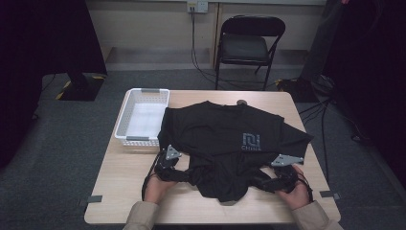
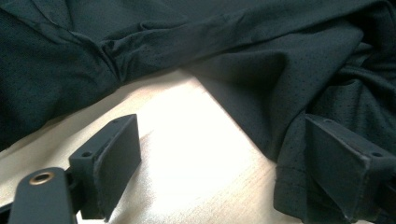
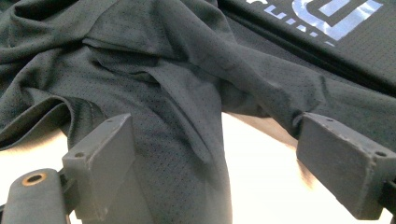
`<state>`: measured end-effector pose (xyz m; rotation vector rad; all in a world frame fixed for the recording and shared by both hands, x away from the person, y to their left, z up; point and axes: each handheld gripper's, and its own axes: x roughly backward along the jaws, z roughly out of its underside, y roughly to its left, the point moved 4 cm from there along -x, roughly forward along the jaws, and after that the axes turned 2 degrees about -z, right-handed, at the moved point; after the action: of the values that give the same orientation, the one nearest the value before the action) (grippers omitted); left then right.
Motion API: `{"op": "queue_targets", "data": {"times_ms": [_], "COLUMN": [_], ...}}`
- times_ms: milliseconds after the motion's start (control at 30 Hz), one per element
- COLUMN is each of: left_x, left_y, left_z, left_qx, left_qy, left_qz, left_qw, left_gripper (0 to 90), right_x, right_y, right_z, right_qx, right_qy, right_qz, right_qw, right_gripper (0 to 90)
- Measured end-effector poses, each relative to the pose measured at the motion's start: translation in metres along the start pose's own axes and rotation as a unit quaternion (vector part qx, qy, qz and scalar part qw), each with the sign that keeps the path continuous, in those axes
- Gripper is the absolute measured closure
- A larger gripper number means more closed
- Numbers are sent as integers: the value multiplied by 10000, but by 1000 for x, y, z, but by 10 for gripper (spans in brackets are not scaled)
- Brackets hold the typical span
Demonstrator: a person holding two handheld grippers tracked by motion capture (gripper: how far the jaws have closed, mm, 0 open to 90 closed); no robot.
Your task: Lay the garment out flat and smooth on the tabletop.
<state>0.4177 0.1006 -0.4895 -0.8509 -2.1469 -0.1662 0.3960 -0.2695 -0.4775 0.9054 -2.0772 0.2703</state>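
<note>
- High view, nearest edge: the person's two sleeved forearms come in at the bottom, each hand around a hand-held gripper on the pale wooden tabletop (image 1: pixel 119 184).
- The left hand-held gripper (image 1: pixel 178 168) sits at the near left edge of a black T-shirt (image 1: pixel 225 132); the right hand-held gripper (image 1: pixel 265 178) sits at its near right edge, with the rumpled hem bunched between the two.
- Left gripper view: the left hand-held gripper (image 2: pixel 219 172) stands wide open, bare tabletop (image 2: pixel 187 154) between its jaws. The left-hand jaw rests on wood, clear of the cloth; the right-hand jaw is against a fold of the T-shirt (image 2: pixel 261 74), which drapes beside and under it.
- Right gripper view: the right hand-held gripper (image 3: pixel 219 172) is also wide open. A tongue of the T-shirt (image 3: pixel 177 93) runs down between the jaws without being pinched; bright tabletop (image 3: pixel 261 182) shows to its right.
- Farther in, the shirt's body lies flatter across the middle of the tabletop, its pale blue-grey chest logo (image 1: pixel 250 142) facing up and one sleeve reaching toward the right edge.
- A white plastic basket (image 1: pixel 125 120) stands at the far left corner, just beside the shirt's left shoulder, which touches or overlaps its rim.
- Beyond the tabletop, on grey floor, a black folding chair (image 1: pixel 246 45) stands by the wall, with cables (image 1: pixel 196 52) hanging from a wall socket.
</note>
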Motion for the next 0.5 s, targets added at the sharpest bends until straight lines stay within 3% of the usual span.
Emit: {"op": "queue_targets", "data": {"times_ms": [333,433,500], "left_x": [0,0,0], "left_y": [0,0,0], "left_z": [0,0,0], "left_qx": [-2,-1,-2], "left_qy": [4,3,2], "left_qz": [-26,-21,-19], "left_qw": [10000,10000,10000], "left_gripper": [129,130,130], "right_x": [2,11,21], "right_y": [-1,0,0], "right_z": [1,0,-2], "right_qx": [-41,-97,-4], "right_qy": [-42,-148,-306], "right_qz": [3,-24,25], "right_qw": [10000,9998,9995], "right_gripper": [136,222,308]}}
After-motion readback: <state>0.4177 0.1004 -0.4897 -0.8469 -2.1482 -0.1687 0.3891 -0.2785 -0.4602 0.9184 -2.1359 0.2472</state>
